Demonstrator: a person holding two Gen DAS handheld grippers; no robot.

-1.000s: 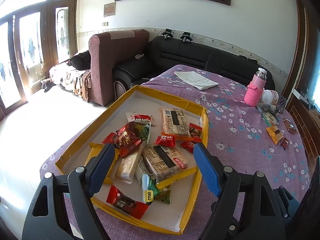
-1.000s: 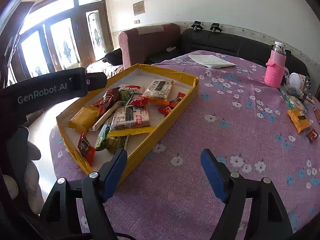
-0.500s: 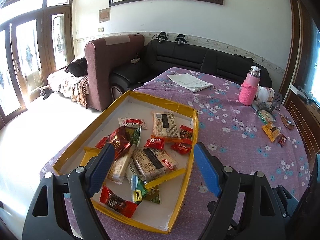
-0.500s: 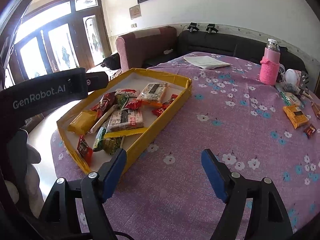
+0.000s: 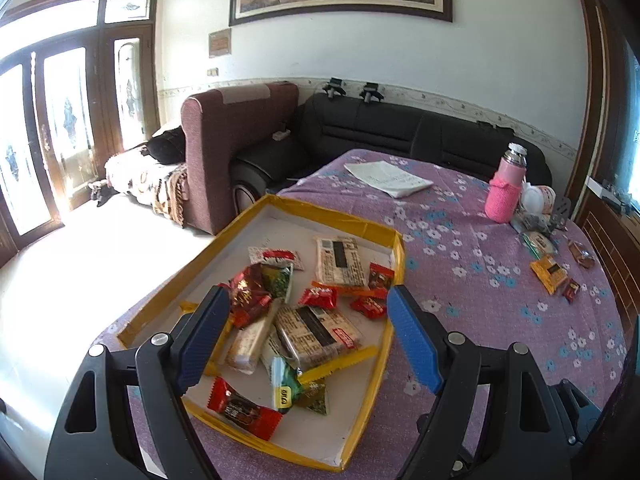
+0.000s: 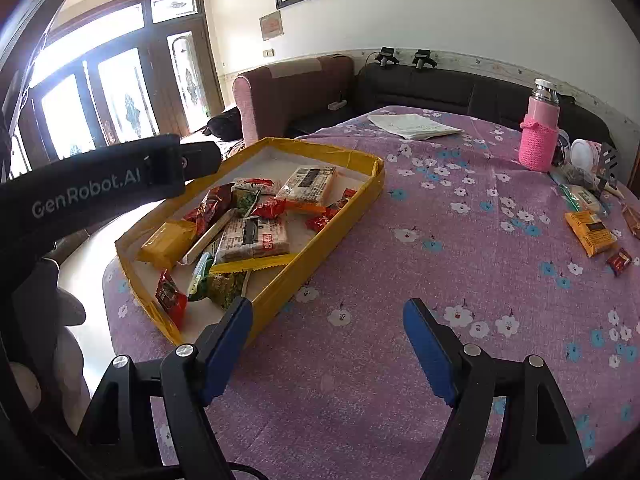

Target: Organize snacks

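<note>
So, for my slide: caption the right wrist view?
Open right gripper above the floral tablecloth, beside the yellow tray of snacks.

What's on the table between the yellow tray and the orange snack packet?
Nothing: in the right wrist view, only bare flowered tablecloth lies between the yellow tray and the orange snack packet.

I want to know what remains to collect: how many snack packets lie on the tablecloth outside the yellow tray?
3, maybe more: an orange packet, a small red one beside it, and a brown one near the table edge. Clutter by the pink bottle may hide others.
</note>
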